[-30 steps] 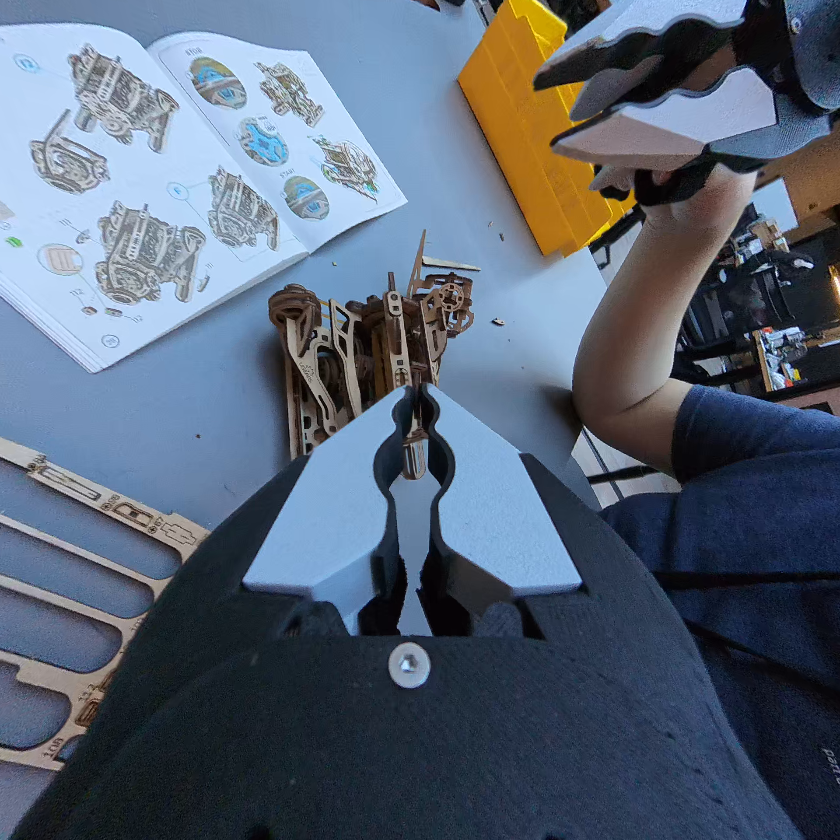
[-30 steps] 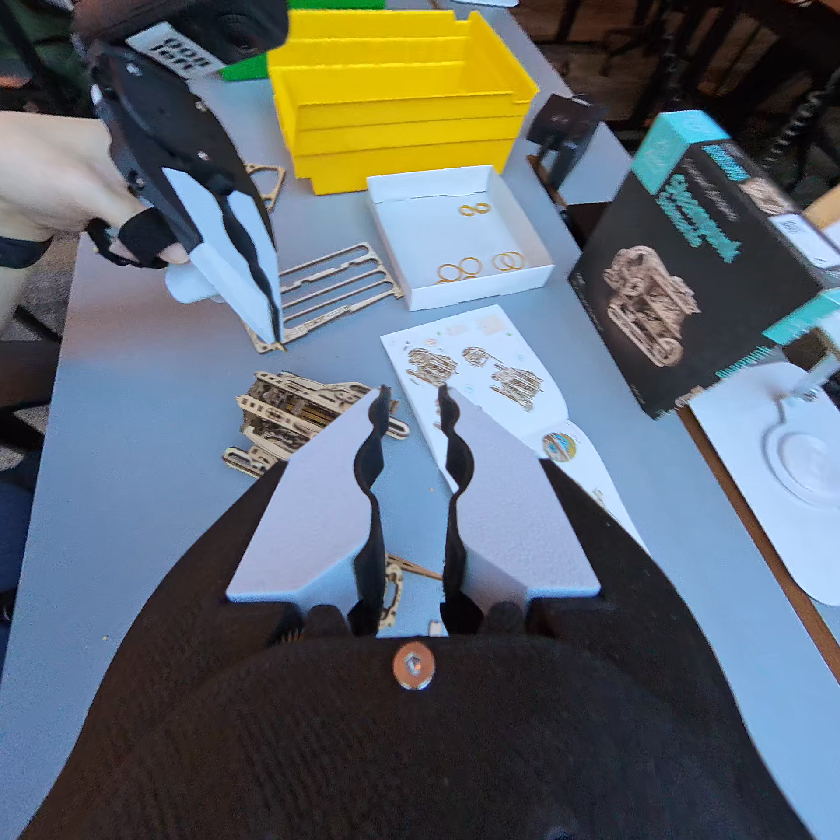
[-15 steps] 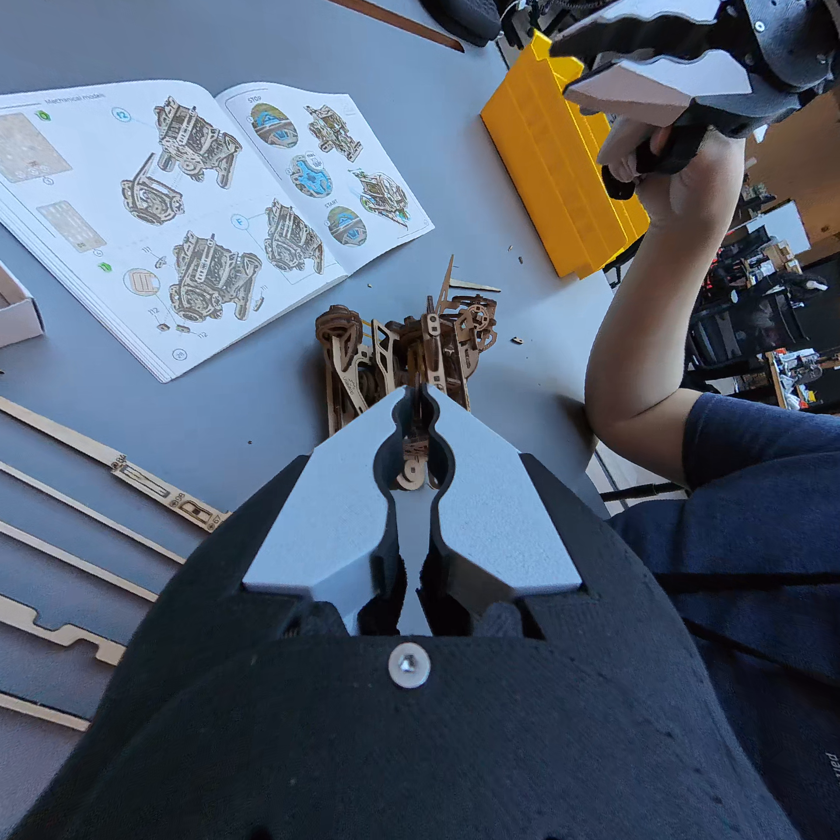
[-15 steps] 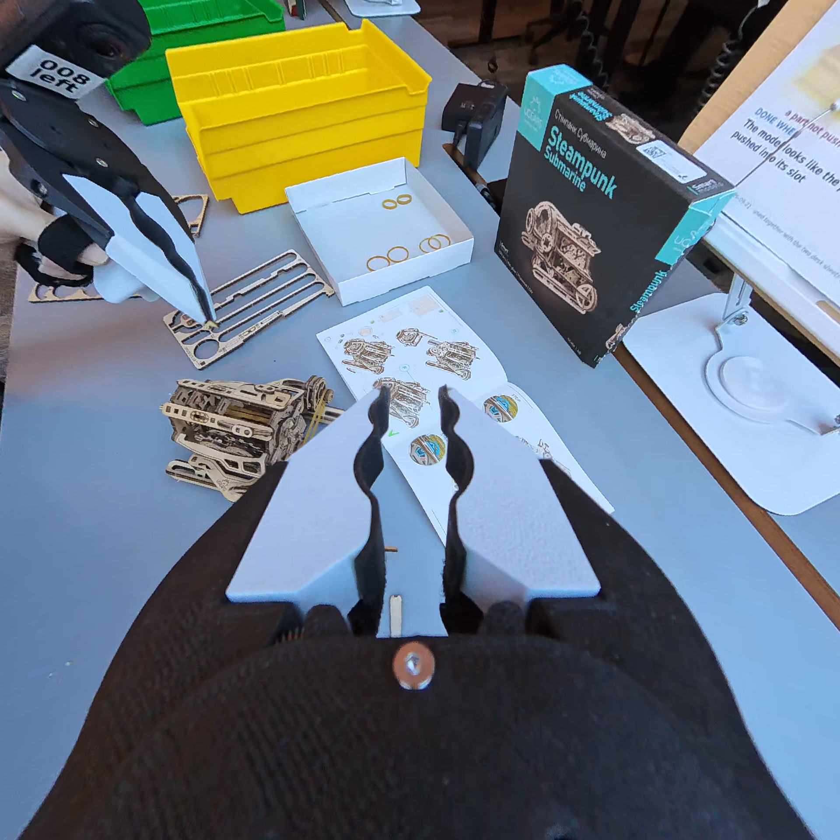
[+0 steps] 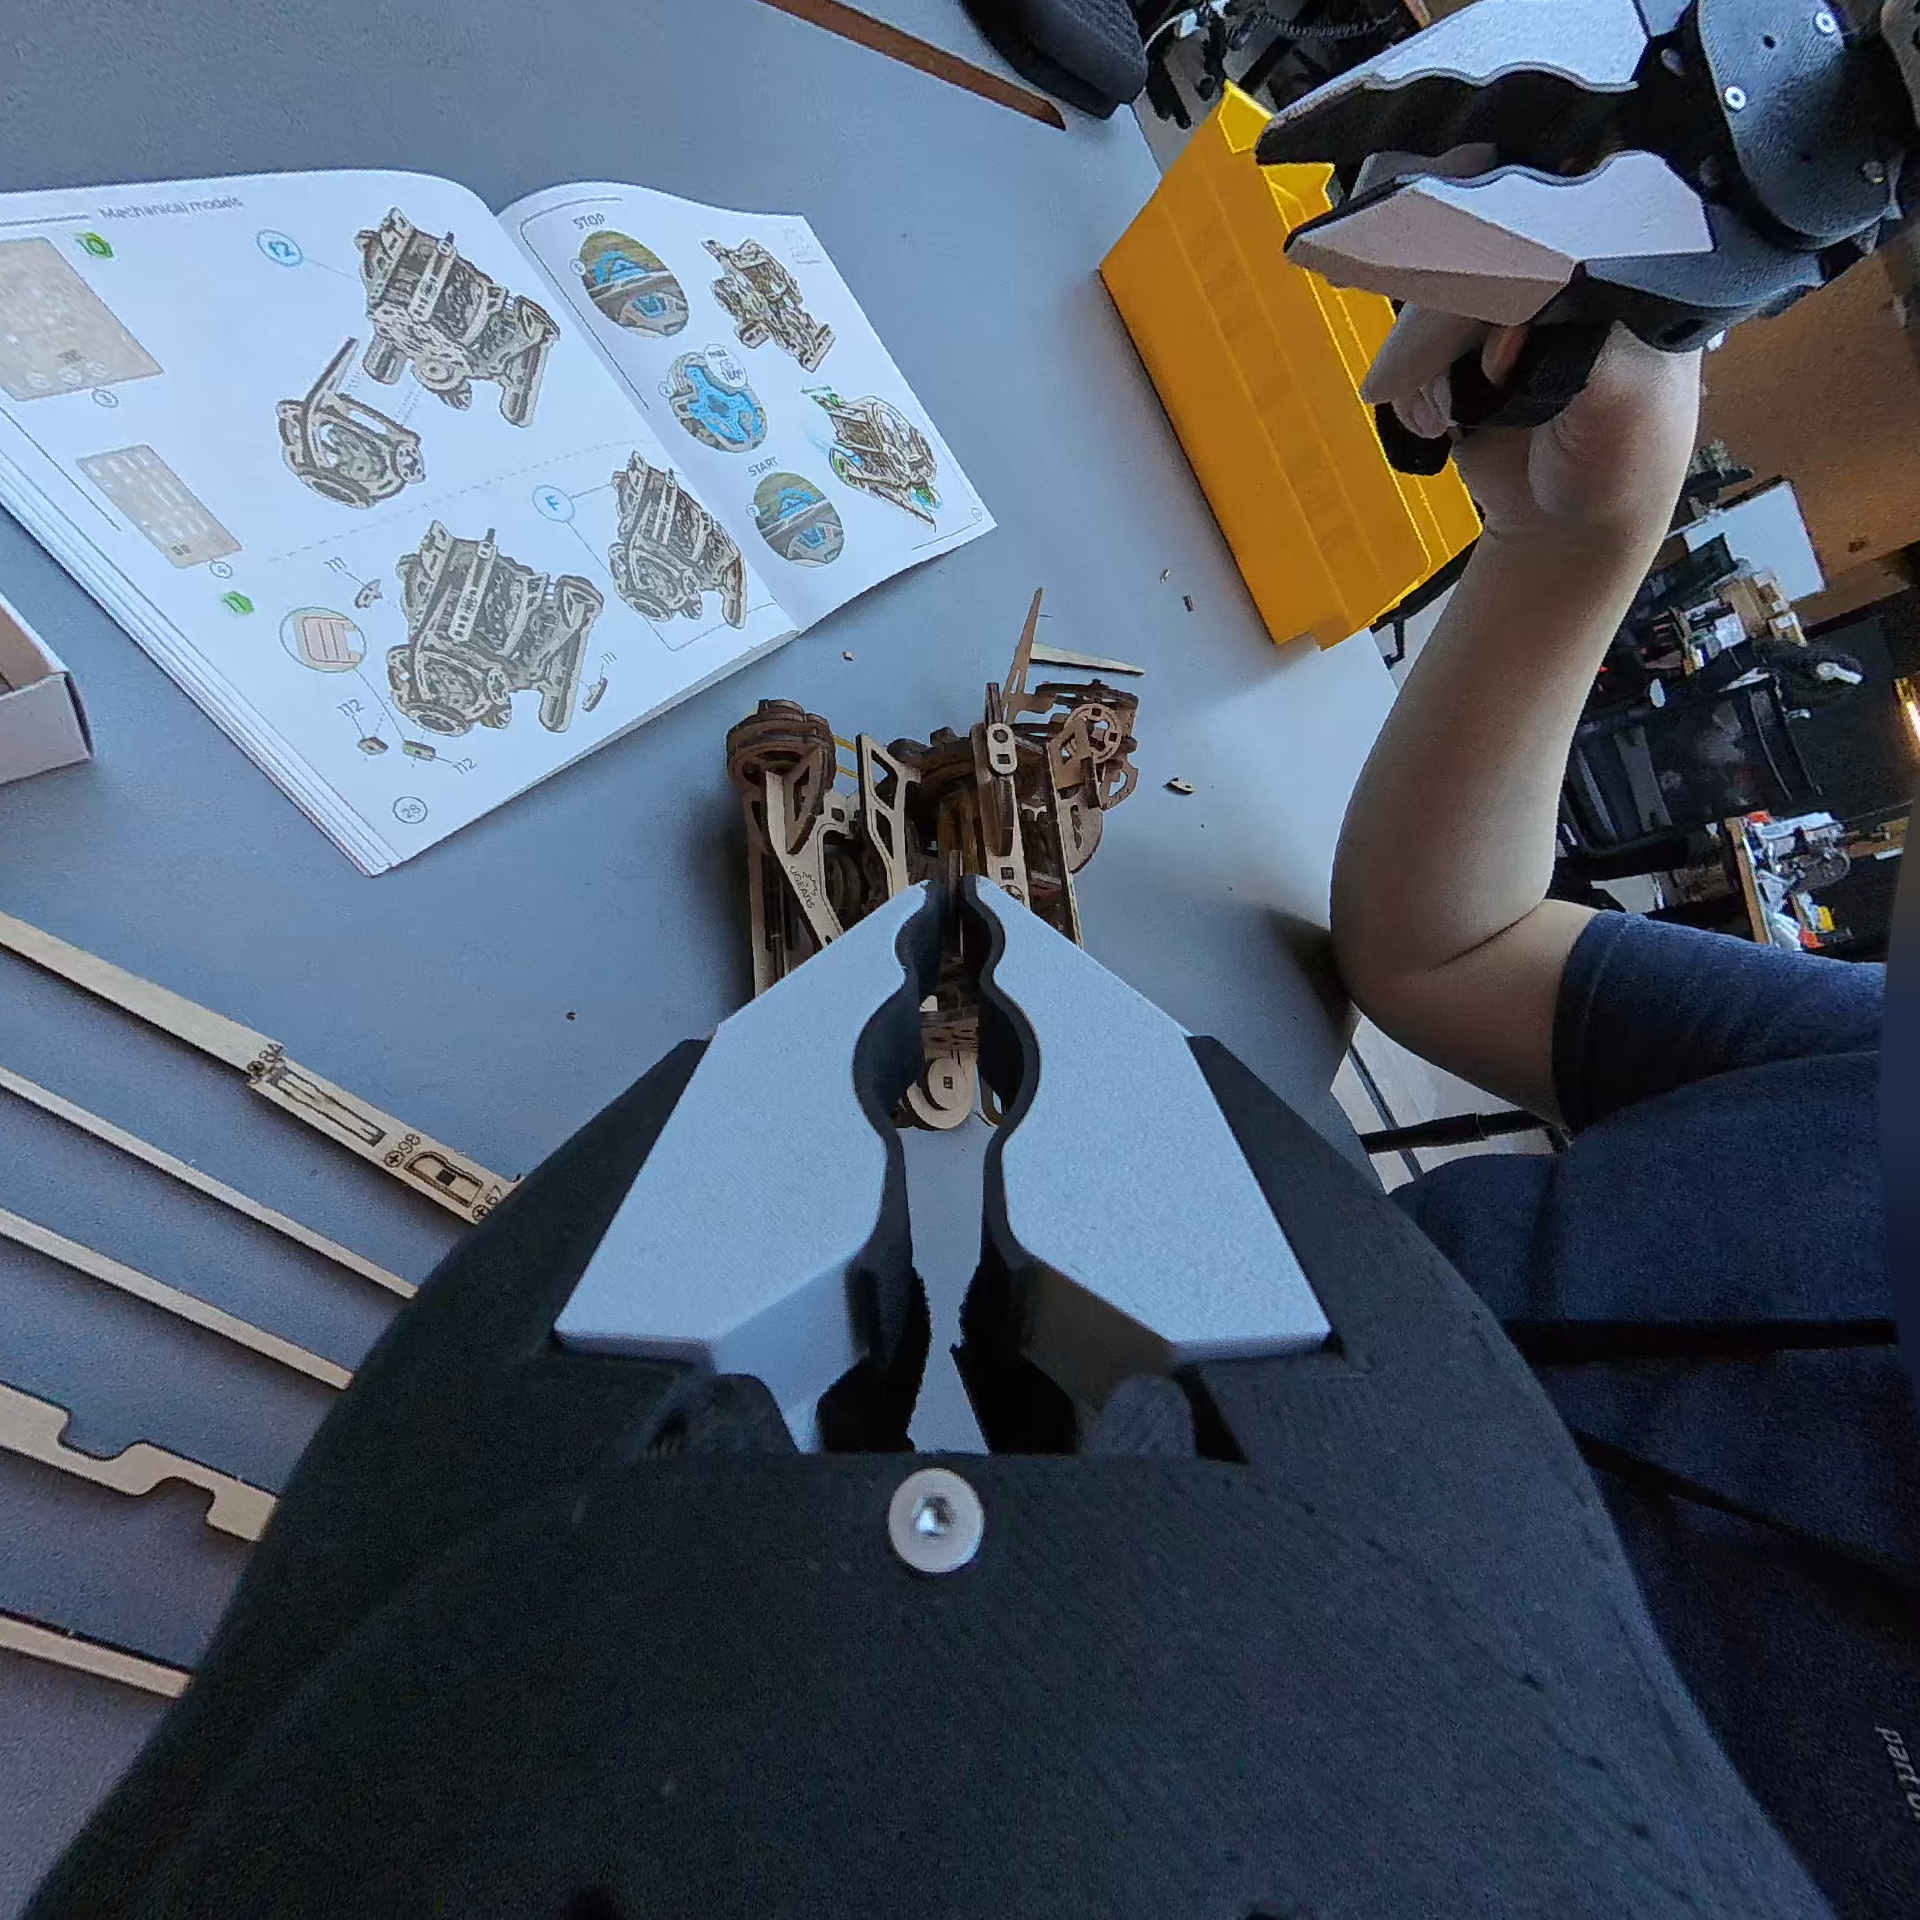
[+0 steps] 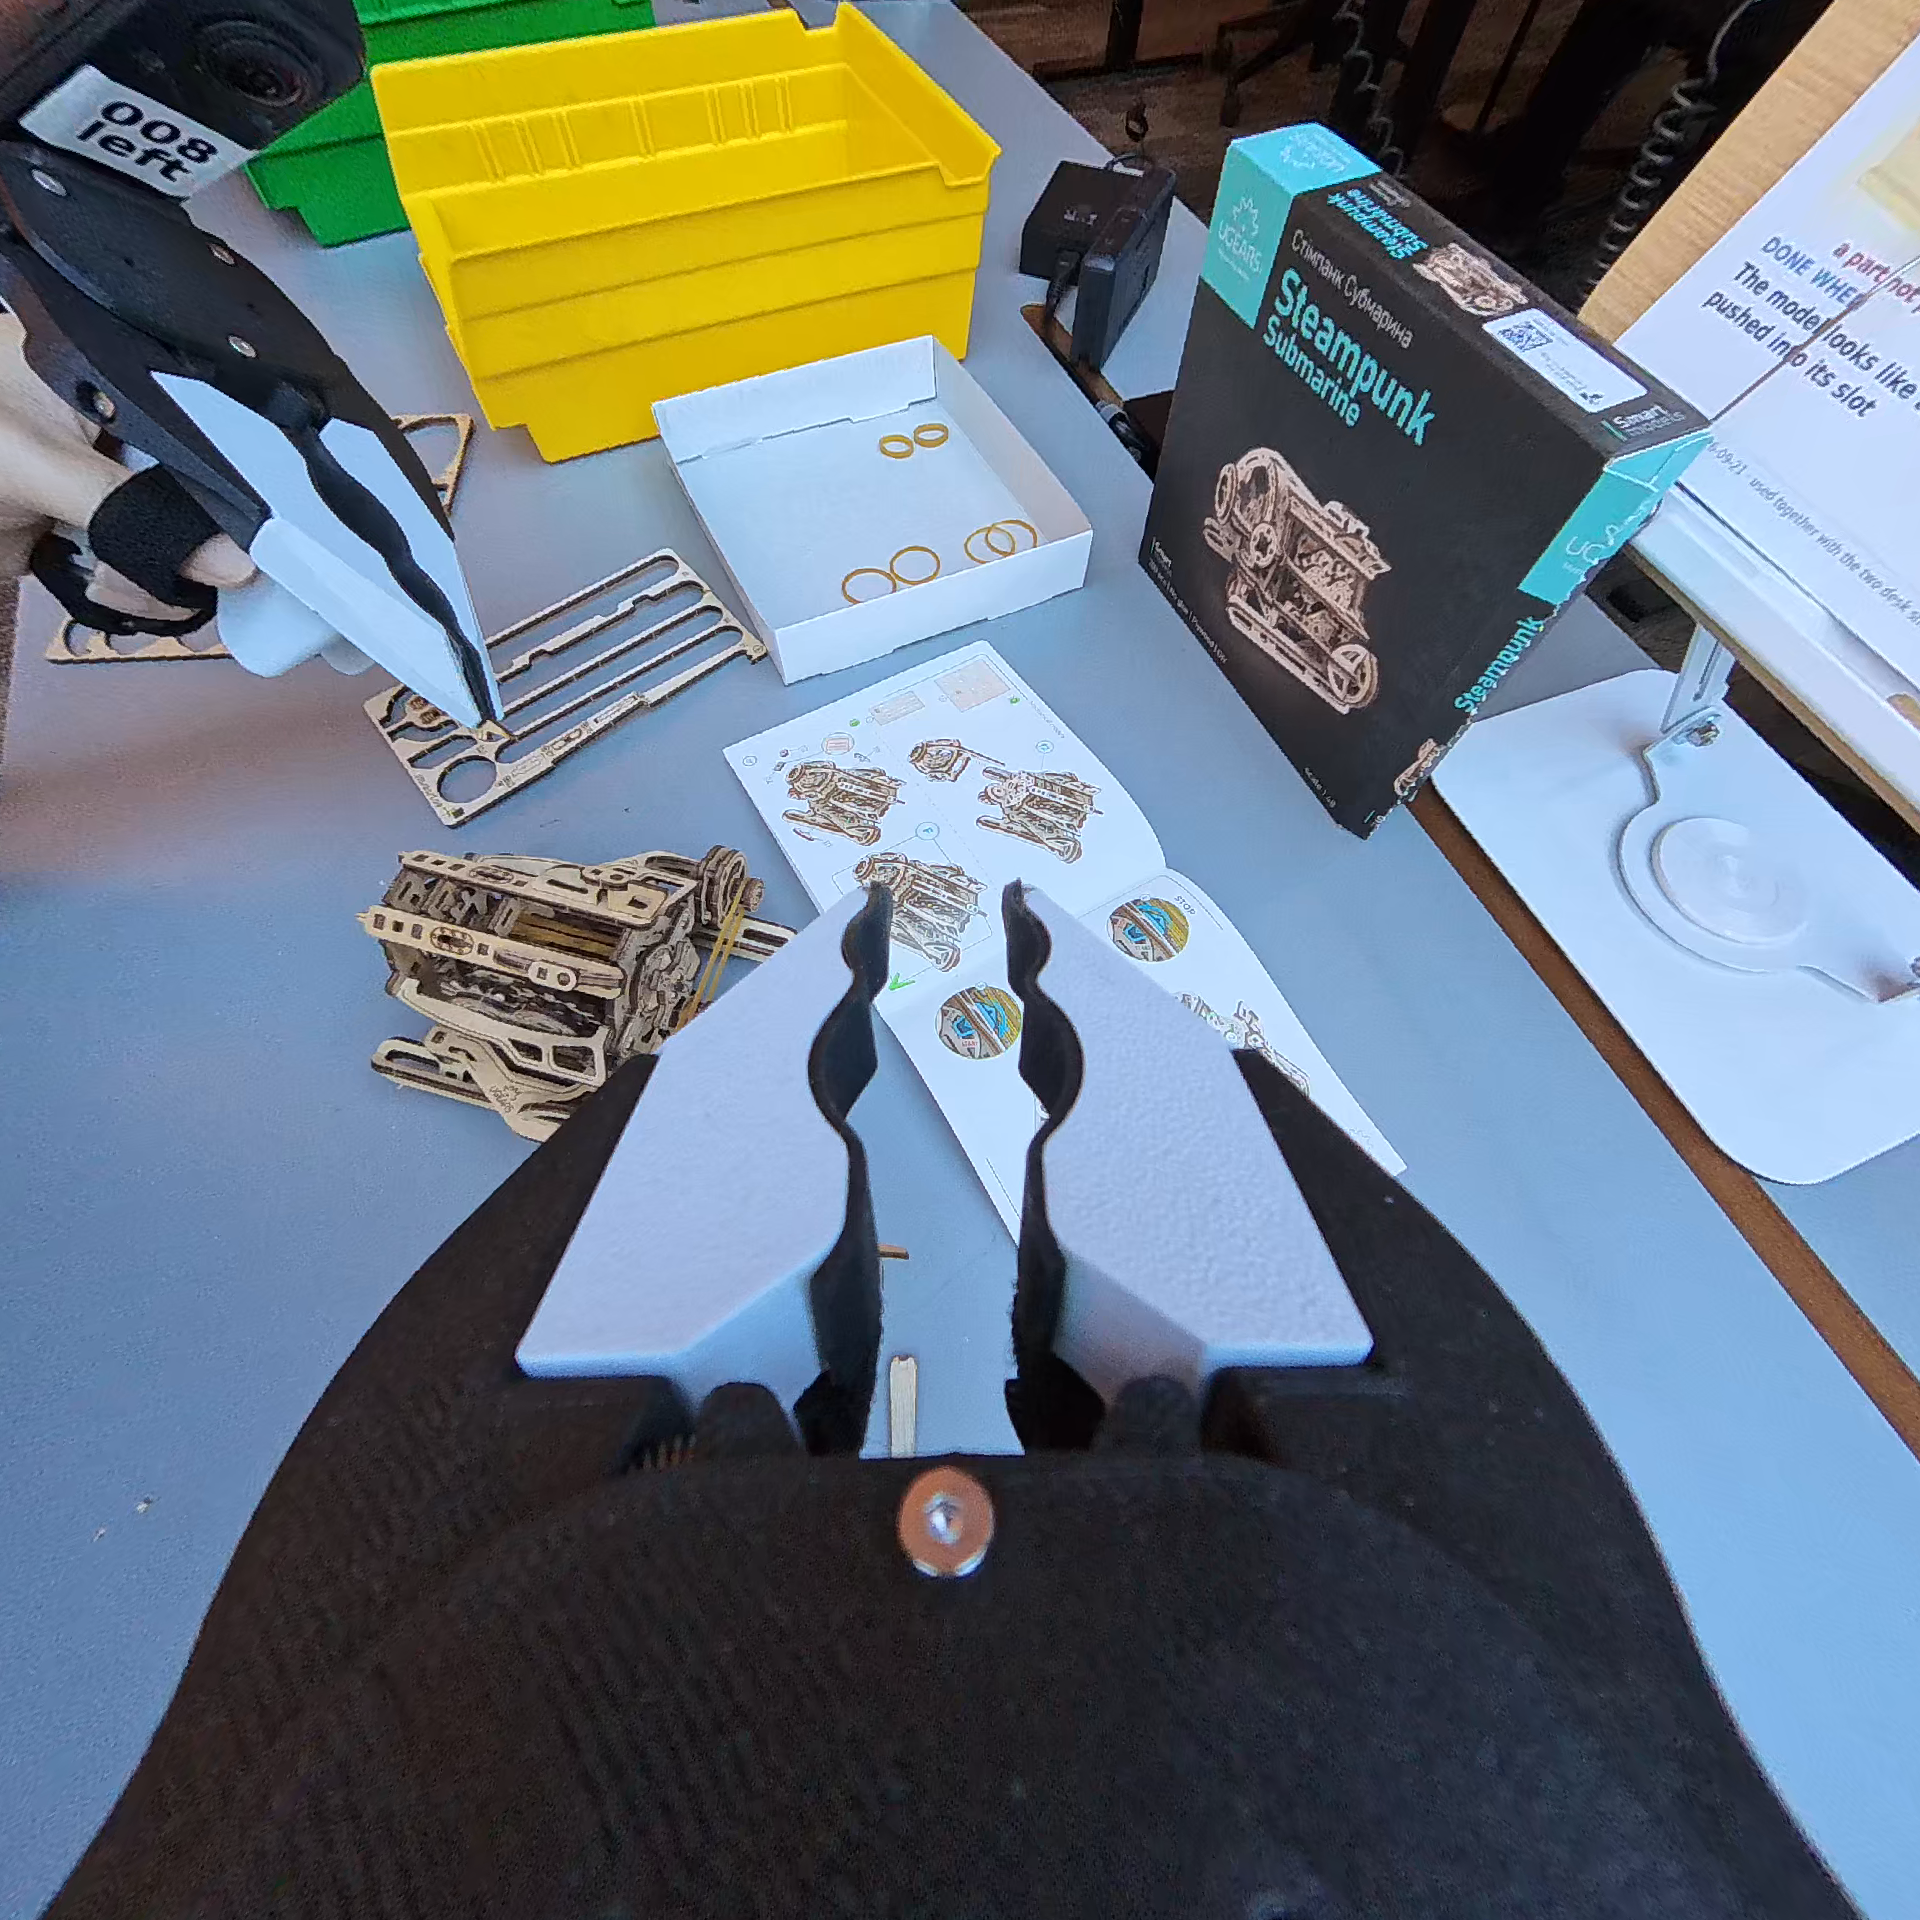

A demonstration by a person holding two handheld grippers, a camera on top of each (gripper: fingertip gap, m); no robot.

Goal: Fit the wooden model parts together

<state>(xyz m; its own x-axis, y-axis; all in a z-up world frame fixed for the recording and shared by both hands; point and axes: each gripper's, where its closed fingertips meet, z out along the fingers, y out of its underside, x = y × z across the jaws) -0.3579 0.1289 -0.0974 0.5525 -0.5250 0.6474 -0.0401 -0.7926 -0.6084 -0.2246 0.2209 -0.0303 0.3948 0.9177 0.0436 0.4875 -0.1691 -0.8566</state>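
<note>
The left gripper [image 6: 480,717], fingers pinching a tiny wooden sliver, hovers at eleven o'clock of the brown laser-cut wooden model [image 6: 540,966], ready for fitting, while the right gripper [image 6: 940,904] waits, fingers narrowly parted and empty.

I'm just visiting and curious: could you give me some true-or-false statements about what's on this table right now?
1. The wooden model lies on the table, in neither gripper. True.
2. The right gripper is clamped on the model. False: it is open and empty.
3. The left gripper is wide open. False: its tips pinch a small wooden piece.
4. The white tray holds yellow rings. True.
5. The booklet is closed. False: it lies open.
</note>
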